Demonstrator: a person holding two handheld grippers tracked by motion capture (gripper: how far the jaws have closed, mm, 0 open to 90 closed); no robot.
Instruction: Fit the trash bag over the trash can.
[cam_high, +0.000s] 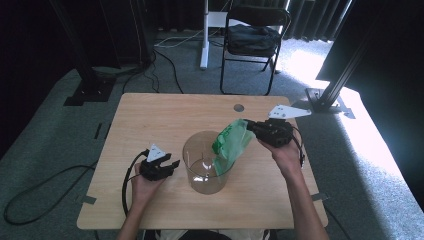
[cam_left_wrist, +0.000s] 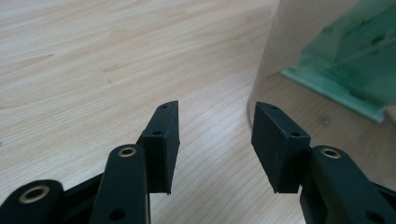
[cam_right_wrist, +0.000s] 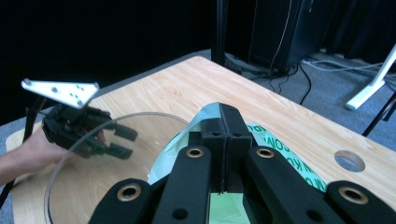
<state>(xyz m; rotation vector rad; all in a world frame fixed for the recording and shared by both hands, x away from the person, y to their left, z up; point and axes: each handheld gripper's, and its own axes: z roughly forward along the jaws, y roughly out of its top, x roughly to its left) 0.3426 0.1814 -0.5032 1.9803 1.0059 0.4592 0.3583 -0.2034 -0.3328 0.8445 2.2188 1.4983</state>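
A clear plastic tub (cam_high: 204, 162) stands upright in the middle of the wooden table (cam_high: 165, 115). A green plastic bag (cam_high: 231, 140) hangs over its right rim, partly inside. My right gripper (cam_high: 251, 126) is shut on the bag's upper edge; in the right gripper view its jaws (cam_right_wrist: 223, 140) press together on the green bag (cam_right_wrist: 275, 154). My left gripper (cam_high: 171, 165) sits just left of the tub, jaws apart. In the left gripper view its fingertips (cam_left_wrist: 215, 122) stand open over bare wood, with the tub's wall (cam_left_wrist: 299, 42) and the bag (cam_left_wrist: 355, 65) at the right.
A round cable hole (cam_high: 239, 107) lies near the table's far edge. Behind the table stand a folding chair (cam_high: 252, 35), a white post (cam_high: 204, 35) and dark frame legs with cables on grey carpet.
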